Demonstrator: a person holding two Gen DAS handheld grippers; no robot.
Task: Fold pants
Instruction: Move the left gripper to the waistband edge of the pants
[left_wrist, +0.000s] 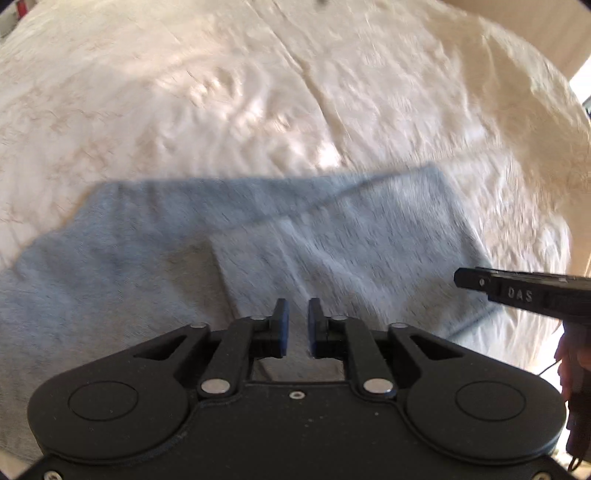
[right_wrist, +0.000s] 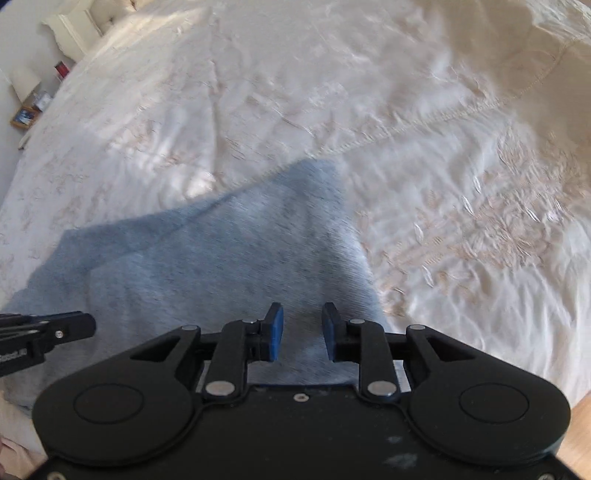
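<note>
On a bed spread w/ a cream embroidered coverlet (left_wrist: 258, 92), a pair of light-blue pants (left_wrist: 147, 258) lies flat, folded over on itself so one layer overlaps another; a straight folded edge runs across the upper layer. Left gripper (left_wrist: 296, 325) points steeply down over the cloth nr the bottom of its own view, blue-padded jaws parted by a narrow gap, nothing pinched between them, fabric visible below through the gap. Right gripper (right_wrist: 303, 330) likewise hangs over the pants' right-hand portion, jaws apart a bit wider than the left's, empty, w/ cloth showing beneath. Each tool's black body appears at the edge of the other's view: right one enters from the right side of the left-wrist cam, left one from the left side of the right-wrist cam. Part of a hand (left_wrist: 576, 365) grips the right tool's handle at far right. Whether either set of pads touches the fabric can't be told; both frames are motion-blurred. Beyond the bed at upper left of the right-wrist view, a pale nightstand (right_wrist: 74, 22) & a small framed picture (right_wrist: 24, 116) on the floor
</note>
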